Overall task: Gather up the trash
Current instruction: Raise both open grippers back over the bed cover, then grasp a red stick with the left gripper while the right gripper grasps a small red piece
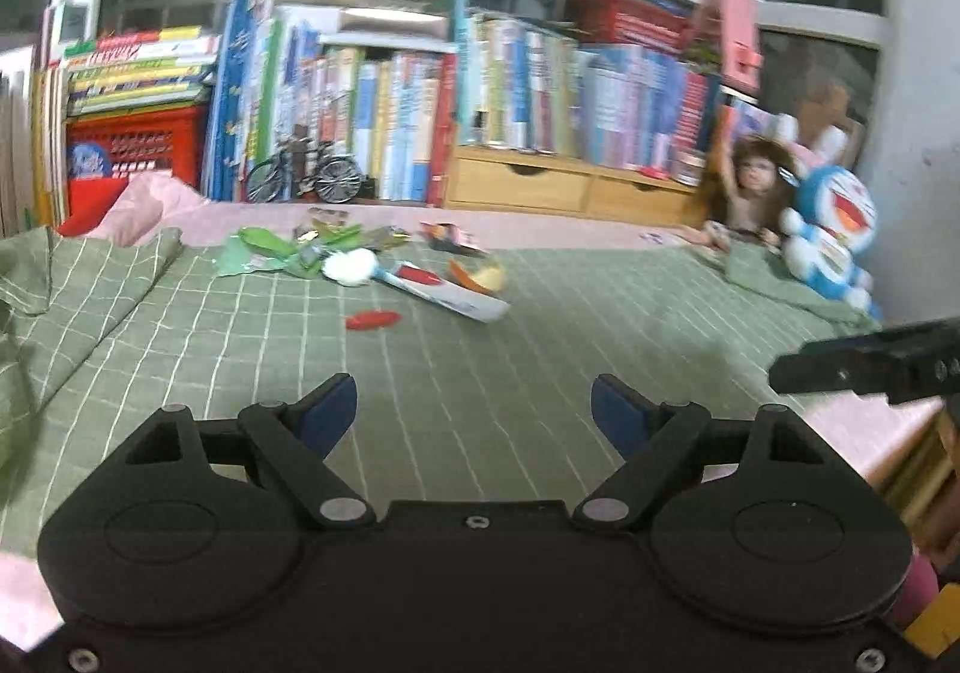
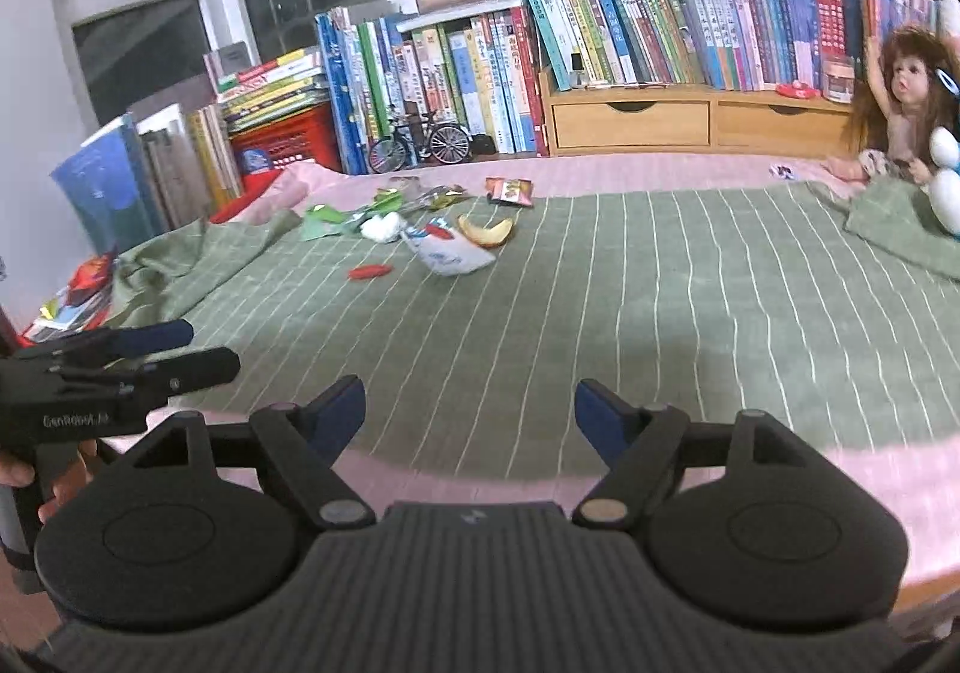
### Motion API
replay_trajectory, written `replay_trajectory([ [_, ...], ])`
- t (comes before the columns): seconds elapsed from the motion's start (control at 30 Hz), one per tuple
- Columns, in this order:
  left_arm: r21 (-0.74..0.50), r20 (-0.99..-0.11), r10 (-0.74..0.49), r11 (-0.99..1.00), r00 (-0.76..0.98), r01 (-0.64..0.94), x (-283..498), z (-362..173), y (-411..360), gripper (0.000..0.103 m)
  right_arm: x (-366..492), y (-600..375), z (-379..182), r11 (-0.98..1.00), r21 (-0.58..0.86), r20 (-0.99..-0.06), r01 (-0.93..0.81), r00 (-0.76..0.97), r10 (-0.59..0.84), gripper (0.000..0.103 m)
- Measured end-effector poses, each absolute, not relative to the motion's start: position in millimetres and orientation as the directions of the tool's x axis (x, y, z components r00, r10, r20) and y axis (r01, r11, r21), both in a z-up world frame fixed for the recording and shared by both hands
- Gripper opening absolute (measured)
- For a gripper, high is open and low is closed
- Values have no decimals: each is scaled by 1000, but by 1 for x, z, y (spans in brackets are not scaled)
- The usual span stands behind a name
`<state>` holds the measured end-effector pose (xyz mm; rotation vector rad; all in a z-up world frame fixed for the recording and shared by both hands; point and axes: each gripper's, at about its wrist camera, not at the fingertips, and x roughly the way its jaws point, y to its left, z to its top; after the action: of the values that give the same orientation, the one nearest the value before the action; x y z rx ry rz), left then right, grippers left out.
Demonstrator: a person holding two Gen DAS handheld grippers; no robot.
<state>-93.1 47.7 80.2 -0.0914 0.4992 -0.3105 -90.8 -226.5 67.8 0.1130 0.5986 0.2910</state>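
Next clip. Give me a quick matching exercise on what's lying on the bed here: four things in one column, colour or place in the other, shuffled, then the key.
Things:
1. small wrapper
2. crumpled tissue
3. doll
4. toy bicycle

Descriptions:
A. white, in the litter pile
B. red, lying alone nearest the claws
C. in front of the upright books
D. at the far right, arm raised

Pairs: 1-B, 2-A, 3-D, 4-C

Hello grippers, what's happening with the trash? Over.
Left gripper and right gripper open, empty. Trash pile far across green blanket, untouched. Nothing in the way.
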Motion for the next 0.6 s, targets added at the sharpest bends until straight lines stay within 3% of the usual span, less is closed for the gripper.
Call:
replay_trajectory([
  [0.2,-198,-558,-222,971,800,132,-10,63,52,67,-40,-221,83,968,142,-564,-206,787,250,85],
  [0.5,-153,-595,-159,985,788,83,78,31,34,64,31,-213,79,955,118,-574,-272,766,289,85],
  [0.6,-125,-619,-129,990,774,65,103,20,27,51,51,-203,61,949,95,-608,-300,737,294,85],
])
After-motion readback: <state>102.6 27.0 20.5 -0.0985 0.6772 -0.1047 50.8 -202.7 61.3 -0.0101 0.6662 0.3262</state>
